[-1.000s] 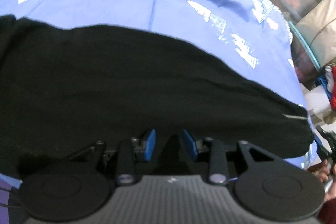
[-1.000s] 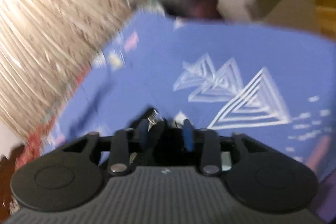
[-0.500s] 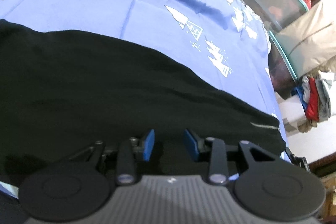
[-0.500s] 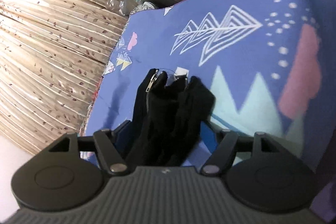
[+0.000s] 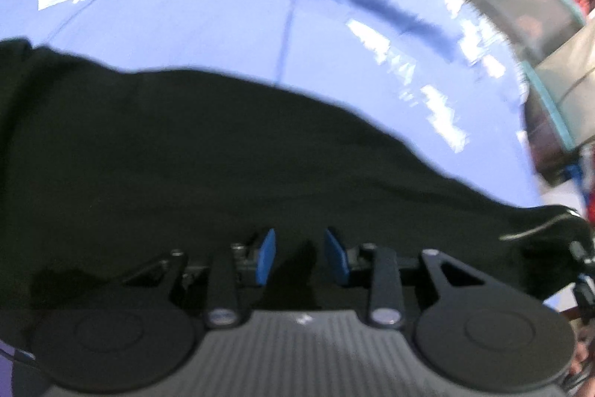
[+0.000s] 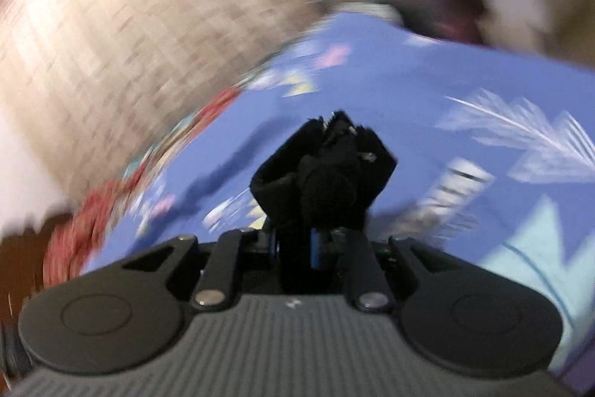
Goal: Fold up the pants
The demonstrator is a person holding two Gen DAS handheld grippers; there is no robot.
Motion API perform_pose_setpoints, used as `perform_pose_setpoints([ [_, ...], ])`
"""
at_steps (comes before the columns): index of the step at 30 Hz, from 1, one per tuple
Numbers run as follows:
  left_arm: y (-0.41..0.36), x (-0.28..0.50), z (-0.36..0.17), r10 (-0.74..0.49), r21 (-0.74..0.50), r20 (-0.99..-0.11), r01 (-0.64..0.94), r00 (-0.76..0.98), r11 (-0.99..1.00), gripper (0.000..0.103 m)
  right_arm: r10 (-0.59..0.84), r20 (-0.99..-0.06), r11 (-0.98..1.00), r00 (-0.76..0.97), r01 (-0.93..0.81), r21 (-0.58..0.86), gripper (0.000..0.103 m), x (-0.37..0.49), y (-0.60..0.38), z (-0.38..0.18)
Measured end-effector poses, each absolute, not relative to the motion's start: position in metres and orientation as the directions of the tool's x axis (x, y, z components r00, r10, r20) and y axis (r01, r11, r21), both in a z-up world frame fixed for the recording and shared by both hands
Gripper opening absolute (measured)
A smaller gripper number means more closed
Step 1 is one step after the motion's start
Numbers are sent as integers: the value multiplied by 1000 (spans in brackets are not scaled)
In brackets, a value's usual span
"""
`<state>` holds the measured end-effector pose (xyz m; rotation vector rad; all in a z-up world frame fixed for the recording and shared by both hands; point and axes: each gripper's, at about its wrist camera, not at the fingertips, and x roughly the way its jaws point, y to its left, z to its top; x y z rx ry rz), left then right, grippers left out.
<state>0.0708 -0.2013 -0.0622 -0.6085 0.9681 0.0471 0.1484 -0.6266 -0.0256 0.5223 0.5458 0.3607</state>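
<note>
Black pants (image 5: 186, 144) lie spread across a blue patterned bedsheet (image 5: 223, 25) in the left wrist view, reaching to the bed's right edge. My left gripper (image 5: 301, 255) sits low over their near edge, its blue pads close together with a peak of black cloth pinched between them. In the blurred right wrist view, a bunched end of the pants (image 6: 327, 166) with a small zip pull sticks up from my right gripper (image 6: 295, 244). Its jaws are closing and the pads press on the cloth. That end hangs above the bedsheet (image 6: 446, 81).
A pale patterned curtain (image 6: 130, 25) hangs beyond the bed's far side. A teal-rimmed storage bin (image 5: 550, 25) and piled clothes stand past the bed's right edge. A dark crease runs across the sheet behind the pants.
The right jaws, wide around the bunched pants end half a second ago, have closed on it, and that view has swung. The left gripper has shifted slightly, still on the cloth.
</note>
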Motion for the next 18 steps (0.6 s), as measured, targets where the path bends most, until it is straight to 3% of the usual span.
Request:
perform_pose_setpoints([
  [7, -183, 47, -38, -295, -563, -696, -243, 655, 790, 35, 605, -532, 789, 592, -536, 301, 21, 120, -469, -25],
  [9, -174, 38, -38, -304, -574, -691, -243, 656, 782, 35, 588, -626, 773, 512, -584, 248, 29, 128, -426, -51],
  [11, -162, 27, -37, -313, -589, -683, -245, 660, 770, 35, 533, -696, 776, 481, -607, 175, 46, 110, -408, -73],
  [12, -154, 19, -36, -318, -600, -673, -241, 668, 763, 35, 529, -693, 768, 489, -624, 146, 52, 99, -408, -75],
  [13, -146, 9, -34, -320, -609, -659, -234, 681, 758, 37, 541, -684, 753, 490, -645, 134, 67, 78, -414, -71],
  [14, -140, 4, -32, -318, -615, -648, -229, 692, 754, 39, 561, -681, 734, 471, -663, 145, 72, 58, -423, -65],
  [18, -108, -34, -23, -283, -635, -601, -232, 747, 737, 41, 652, -617, 684, 441, -693, 227, 72, 17, -458, -34],
])
